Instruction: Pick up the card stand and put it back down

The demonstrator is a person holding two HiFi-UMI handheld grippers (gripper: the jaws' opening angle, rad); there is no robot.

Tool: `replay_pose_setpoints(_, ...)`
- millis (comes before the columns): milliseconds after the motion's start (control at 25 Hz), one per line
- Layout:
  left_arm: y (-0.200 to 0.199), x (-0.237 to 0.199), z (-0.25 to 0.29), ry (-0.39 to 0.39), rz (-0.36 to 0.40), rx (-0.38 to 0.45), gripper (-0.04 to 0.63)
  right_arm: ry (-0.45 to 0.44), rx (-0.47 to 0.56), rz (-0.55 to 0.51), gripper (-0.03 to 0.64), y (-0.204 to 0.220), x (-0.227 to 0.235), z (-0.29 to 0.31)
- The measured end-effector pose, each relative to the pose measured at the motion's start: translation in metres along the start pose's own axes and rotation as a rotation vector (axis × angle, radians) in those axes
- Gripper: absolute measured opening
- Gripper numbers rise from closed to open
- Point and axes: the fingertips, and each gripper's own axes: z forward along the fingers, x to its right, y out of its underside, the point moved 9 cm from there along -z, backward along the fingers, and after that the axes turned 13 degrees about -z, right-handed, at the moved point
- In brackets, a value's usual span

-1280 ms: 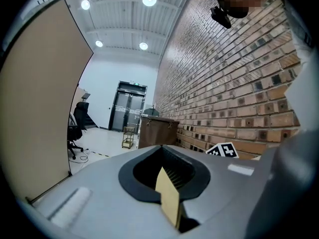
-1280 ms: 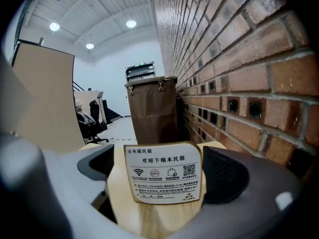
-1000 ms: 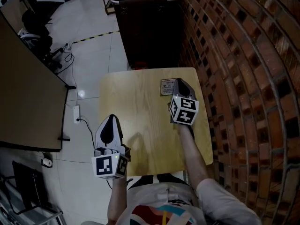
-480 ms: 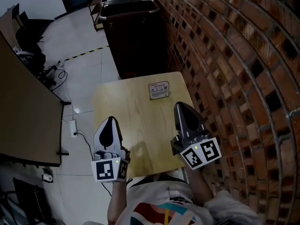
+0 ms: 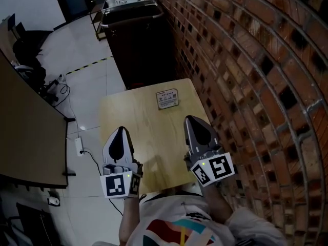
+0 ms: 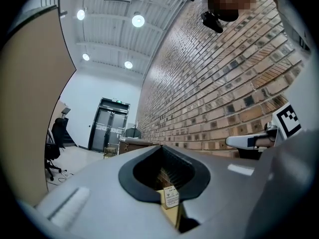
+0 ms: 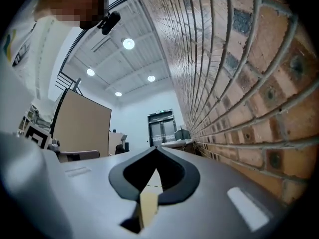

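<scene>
The card stand [image 5: 167, 98], a small white printed card, stands on the far part of the light wooden table [image 5: 133, 122], with nothing touching it. My right gripper [image 5: 194, 120] is shut and empty over the table's near right, well short of the stand. Its jaws meet at the tip in the right gripper view [image 7: 155, 149]. My left gripper [image 5: 120, 130] hovers shut and empty at the table's near left edge. In the left gripper view [image 6: 162, 147] the card stand [image 6: 171, 197] shows through the gap behind the closed jaws.
A brick wall [image 5: 246, 65] runs close along the table's right side. A dark cabinet [image 5: 136, 40] stands just beyond the table. A brown partition [image 5: 25, 127] lies to the left. A power strip [image 5: 79, 146] and cables lie on the floor.
My right gripper has drawn back from the card stand toward the table's near edge, leaving the stand on the table. The left gripper has barely moved.
</scene>
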Motion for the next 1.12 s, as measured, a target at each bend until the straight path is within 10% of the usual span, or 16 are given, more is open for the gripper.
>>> replay_pose_setpoints(1120, -0.009, -0.016, -0.020, -0.083, -0.021, 0.032, 0.005, -0.037, -0.045, -0.037, 0.002, 0.003, -0.014, 0.011)
